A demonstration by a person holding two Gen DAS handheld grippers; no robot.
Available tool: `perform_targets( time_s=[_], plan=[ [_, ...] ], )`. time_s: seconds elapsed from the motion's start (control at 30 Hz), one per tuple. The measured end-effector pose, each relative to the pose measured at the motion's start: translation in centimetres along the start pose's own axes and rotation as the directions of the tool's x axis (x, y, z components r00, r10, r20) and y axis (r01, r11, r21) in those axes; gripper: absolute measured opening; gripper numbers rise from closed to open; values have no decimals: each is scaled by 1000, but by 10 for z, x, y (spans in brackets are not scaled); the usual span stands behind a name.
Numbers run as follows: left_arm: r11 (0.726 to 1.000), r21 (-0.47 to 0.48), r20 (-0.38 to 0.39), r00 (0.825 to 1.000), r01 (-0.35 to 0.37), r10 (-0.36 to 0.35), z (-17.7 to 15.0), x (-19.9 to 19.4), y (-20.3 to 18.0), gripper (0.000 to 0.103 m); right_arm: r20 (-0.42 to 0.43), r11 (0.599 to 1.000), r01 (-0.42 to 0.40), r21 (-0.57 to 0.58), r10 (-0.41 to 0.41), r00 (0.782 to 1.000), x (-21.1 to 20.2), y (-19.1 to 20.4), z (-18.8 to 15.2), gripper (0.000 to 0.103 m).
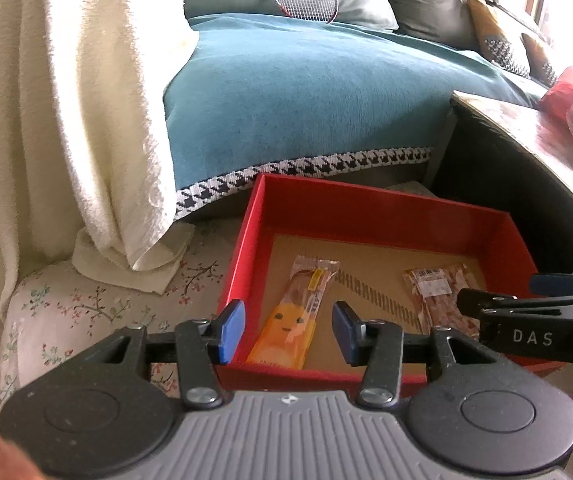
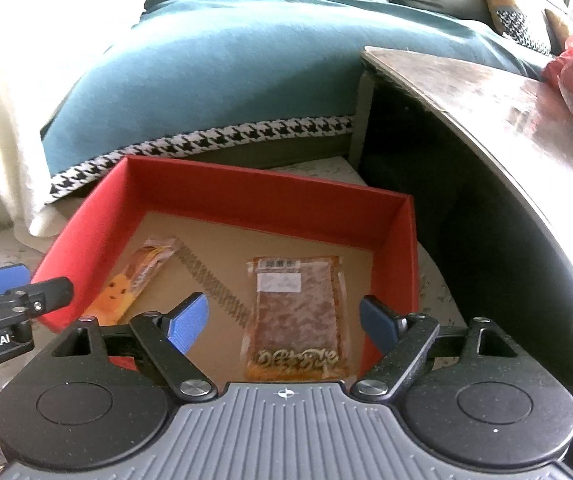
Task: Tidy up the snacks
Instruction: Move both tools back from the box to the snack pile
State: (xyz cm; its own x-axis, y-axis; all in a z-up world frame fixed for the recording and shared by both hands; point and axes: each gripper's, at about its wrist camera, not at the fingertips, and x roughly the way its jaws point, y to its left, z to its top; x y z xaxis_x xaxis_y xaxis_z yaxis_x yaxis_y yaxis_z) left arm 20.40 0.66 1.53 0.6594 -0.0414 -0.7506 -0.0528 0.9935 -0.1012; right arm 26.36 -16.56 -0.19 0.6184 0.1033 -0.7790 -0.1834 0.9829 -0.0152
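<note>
With both claws spread, empty above red box (image 2: 190, 196): left claw (image 1: 288, 330) over orange snack (image 1: 292, 328), right claw (image 2: 284, 322) over brown snack (image 2: 298, 312); slick wrappers risked slipping, claw catching box wall.

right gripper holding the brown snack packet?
No: the right gripper is open and the brown snack packet lies flat in the red box.

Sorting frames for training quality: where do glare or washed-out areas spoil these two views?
Left wrist view: the cream knitted blanket is blown out; right wrist view: glare streaks the glossy dark tabletop. The red cardboard box and its snacks stay evenly lit in both.
</note>
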Motion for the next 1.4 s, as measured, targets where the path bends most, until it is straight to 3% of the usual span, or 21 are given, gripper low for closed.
perform_targets(
  time_s=[0.67,0.97,1.4],
  plan=[
    [1000,-6,-11,1000,15,-15,-41,-46,11,42,-25,997,-69,-24,69,997,-41,27,-46,89],
    [999,11,-23,999,32,-32,-64,-66,13,47,-57,997,-78,-29,77,995,-52,38,-76,90],
    [999,14,-80,996,29,-28,-98,-83,22,48,-138,994,-99,-53,91,986,-53,56,-112,91]
  ],
)
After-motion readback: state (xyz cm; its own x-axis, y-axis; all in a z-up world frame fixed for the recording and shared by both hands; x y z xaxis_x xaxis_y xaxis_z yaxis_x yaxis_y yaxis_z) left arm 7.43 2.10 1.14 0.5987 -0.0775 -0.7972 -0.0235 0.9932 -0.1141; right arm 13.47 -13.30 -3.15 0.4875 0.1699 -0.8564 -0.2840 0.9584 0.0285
